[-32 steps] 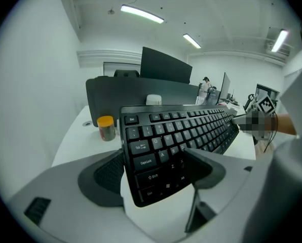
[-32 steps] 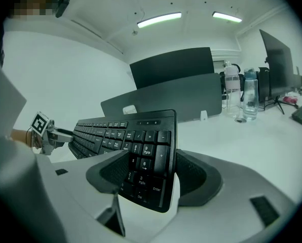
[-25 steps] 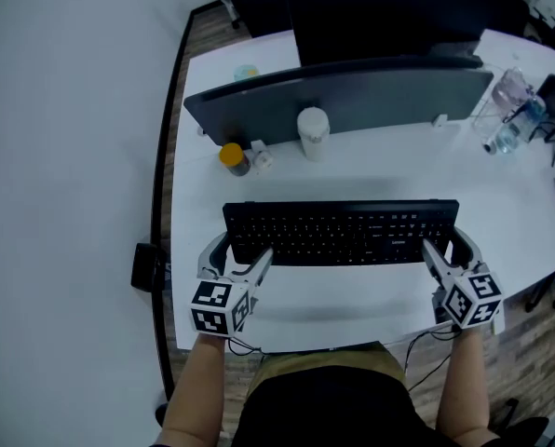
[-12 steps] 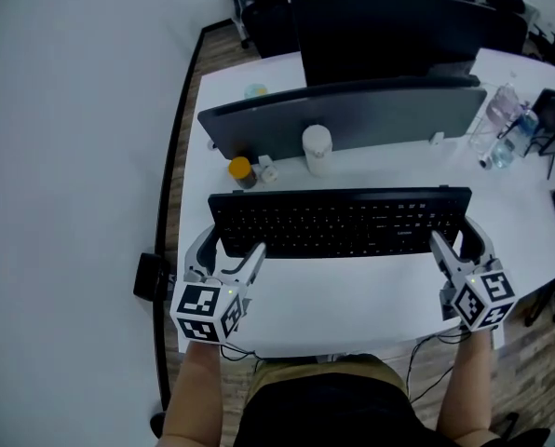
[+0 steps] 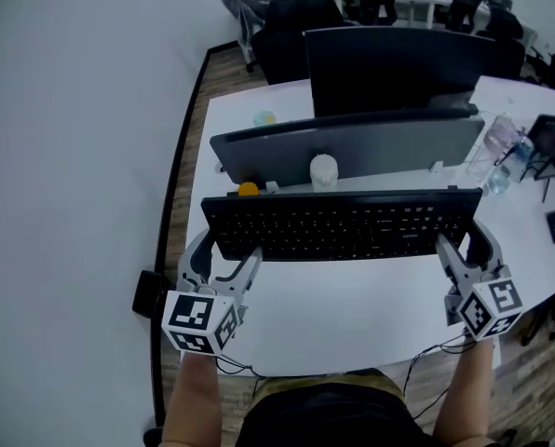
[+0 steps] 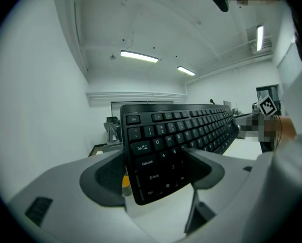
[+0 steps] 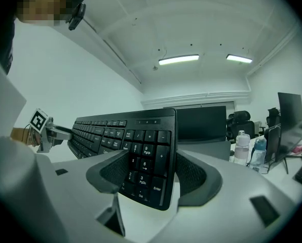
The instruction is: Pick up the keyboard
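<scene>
A long black keyboard [image 5: 341,223] is held in the air above the white desk [image 5: 352,305], level across the middle of the head view. My left gripper [image 5: 222,254] is shut on its left end, where the Tab and Caps Lock keys of the keyboard [image 6: 171,140] sit between the grey jaws of the left gripper [image 6: 153,173]. My right gripper [image 5: 464,245] is shut on the right end, and the number pad of the keyboard [image 7: 146,161] stands between the jaws of the right gripper [image 7: 153,173].
A grey desk divider [image 5: 352,147] runs behind the keyboard, with a black monitor [image 5: 399,63] beyond it. A white cup [image 5: 323,169] and a yellow-lidded jar [image 5: 248,190] peek out behind the keyboard. Two clear bottles [image 5: 499,152] stand at the right. Office chairs [image 5: 296,17] are at the back.
The keyboard has risen off the desk with both grippers shut on its ends. It now covers most of the cup and the yellow jar behind it.
</scene>
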Available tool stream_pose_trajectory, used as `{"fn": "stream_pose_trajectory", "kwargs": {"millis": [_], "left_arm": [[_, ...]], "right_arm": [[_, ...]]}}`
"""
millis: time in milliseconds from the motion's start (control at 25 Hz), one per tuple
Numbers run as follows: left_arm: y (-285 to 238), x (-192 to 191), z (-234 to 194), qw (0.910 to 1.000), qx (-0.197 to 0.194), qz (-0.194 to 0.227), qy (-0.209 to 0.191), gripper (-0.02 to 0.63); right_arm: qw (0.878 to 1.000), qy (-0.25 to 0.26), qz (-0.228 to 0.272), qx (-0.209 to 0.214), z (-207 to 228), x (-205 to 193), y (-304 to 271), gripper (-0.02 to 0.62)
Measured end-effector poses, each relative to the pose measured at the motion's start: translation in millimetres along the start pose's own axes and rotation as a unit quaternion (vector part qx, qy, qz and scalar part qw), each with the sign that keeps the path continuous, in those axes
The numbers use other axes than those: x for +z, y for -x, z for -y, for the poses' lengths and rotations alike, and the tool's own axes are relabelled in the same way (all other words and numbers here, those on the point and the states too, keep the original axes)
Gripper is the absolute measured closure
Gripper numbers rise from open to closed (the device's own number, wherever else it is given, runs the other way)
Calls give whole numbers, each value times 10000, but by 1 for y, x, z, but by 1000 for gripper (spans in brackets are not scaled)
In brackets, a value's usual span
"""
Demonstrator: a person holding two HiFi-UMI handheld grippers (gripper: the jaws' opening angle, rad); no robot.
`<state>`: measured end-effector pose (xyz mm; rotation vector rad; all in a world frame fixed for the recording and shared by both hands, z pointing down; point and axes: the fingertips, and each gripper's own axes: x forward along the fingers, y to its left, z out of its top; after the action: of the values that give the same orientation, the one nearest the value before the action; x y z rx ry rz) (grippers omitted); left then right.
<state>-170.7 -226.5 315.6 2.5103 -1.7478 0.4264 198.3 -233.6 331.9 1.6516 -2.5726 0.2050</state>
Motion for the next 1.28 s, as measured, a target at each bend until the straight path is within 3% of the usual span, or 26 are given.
{"fn": "stream_pose_trajectory", "kwargs": {"millis": [800, 1280], "left_arm": [[49, 96, -19, 9911, 413, 1183, -443, 259], [68, 127, 7, 9860, 559, 1360, -791, 264]], "right_arm": [[9922, 562, 1113, 42, -26, 104, 21, 288], [9872, 715, 1426, -48, -11, 134, 51, 289]]}}
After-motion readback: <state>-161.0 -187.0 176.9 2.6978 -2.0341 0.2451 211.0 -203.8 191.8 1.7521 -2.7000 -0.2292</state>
